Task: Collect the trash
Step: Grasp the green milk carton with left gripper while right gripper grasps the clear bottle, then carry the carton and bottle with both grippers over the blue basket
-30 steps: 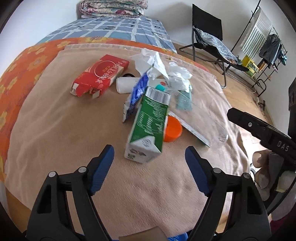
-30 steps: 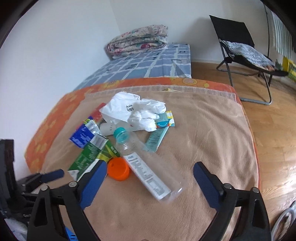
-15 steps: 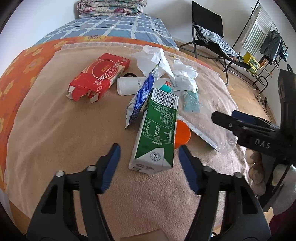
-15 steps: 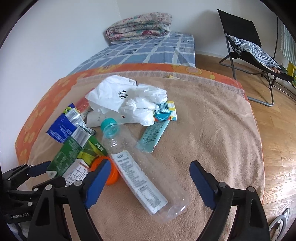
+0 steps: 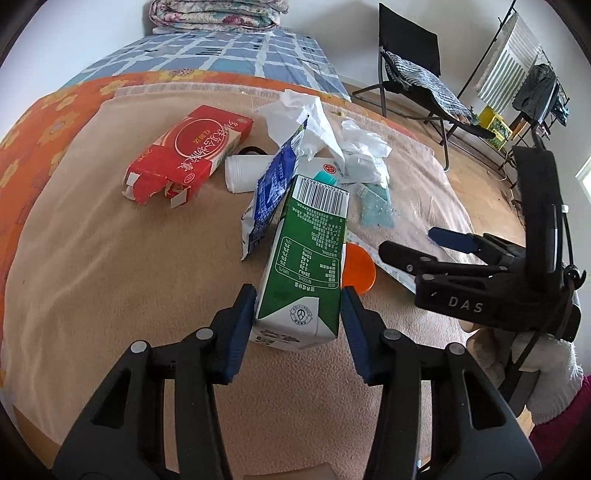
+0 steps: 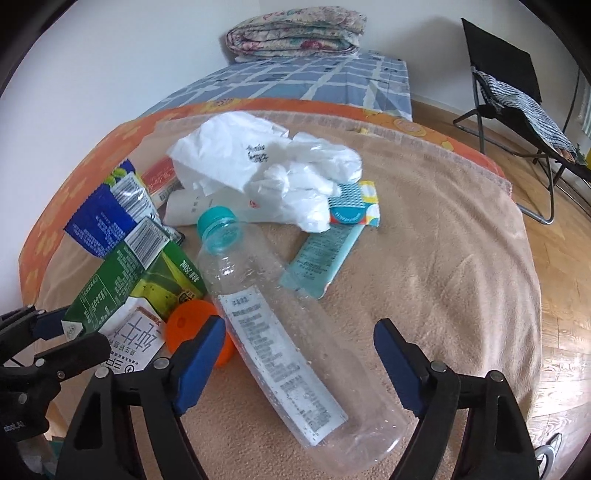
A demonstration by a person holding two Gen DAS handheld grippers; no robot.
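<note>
Trash lies on a tan blanket (image 5: 110, 280). My left gripper (image 5: 297, 314) is shut on the near end of a green and white milk carton (image 5: 306, 258), which also shows in the right wrist view (image 6: 122, 295). My right gripper (image 6: 299, 354) is open, its fingers either side of a clear plastic bottle (image 6: 280, 328) with a teal cap, not touching it. An orange lid (image 6: 192, 325) lies between carton and bottle. Also there: a red box (image 5: 188, 155), a blue wrapper (image 5: 273, 192), crumpled white bags (image 6: 266, 162), a teal packet (image 6: 321, 254).
The blanket covers an orange flowered sheet (image 5: 44, 122) on a bed with a blue checked cover (image 6: 295, 77) and a folded quilt (image 6: 295, 33) at the back. A black folding chair (image 6: 517, 92) stands on the wood floor at the right. A white cup (image 5: 243, 173) lies beside the red box.
My left gripper moved forward and closed from wide open onto the carton's end. My right gripper came down closer over the bottle and stayed open.
</note>
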